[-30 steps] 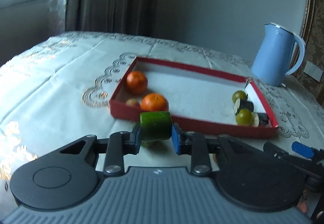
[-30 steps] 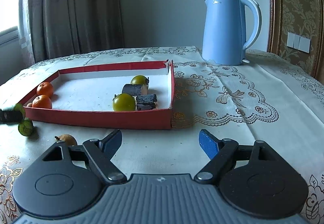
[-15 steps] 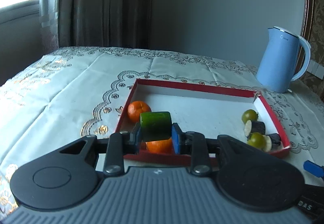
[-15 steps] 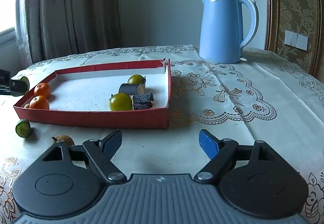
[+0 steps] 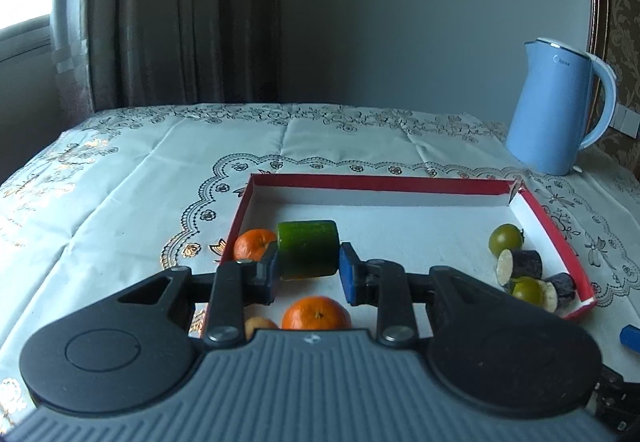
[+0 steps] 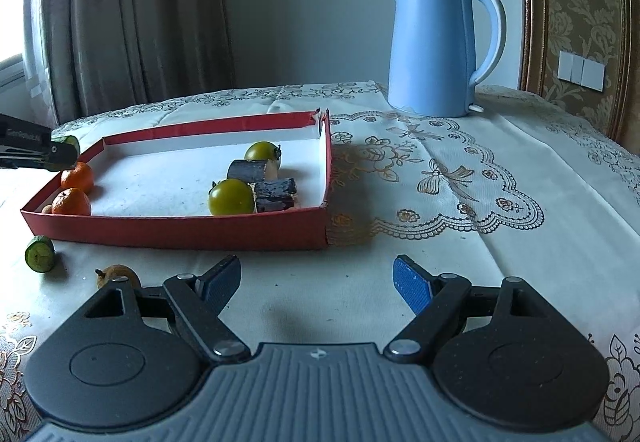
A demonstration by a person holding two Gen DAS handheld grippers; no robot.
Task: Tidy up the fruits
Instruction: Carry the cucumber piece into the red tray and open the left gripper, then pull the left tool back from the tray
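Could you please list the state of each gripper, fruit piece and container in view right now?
Left gripper: shut on the cucumber chunk, held above the tray.
Right gripper: open, empty, above the tablecloth.
Tray: open, holding oranges, green tomatoes, eggplant pieces.
Cucumber slice: lying outside the tray.
Brown fruit: outside the tray.
Kettle: upright, lid closed.

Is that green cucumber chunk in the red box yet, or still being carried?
Still being carried. The left hand-held gripper is shut on the cucumber chunk, holding it above the red box near the oranges.
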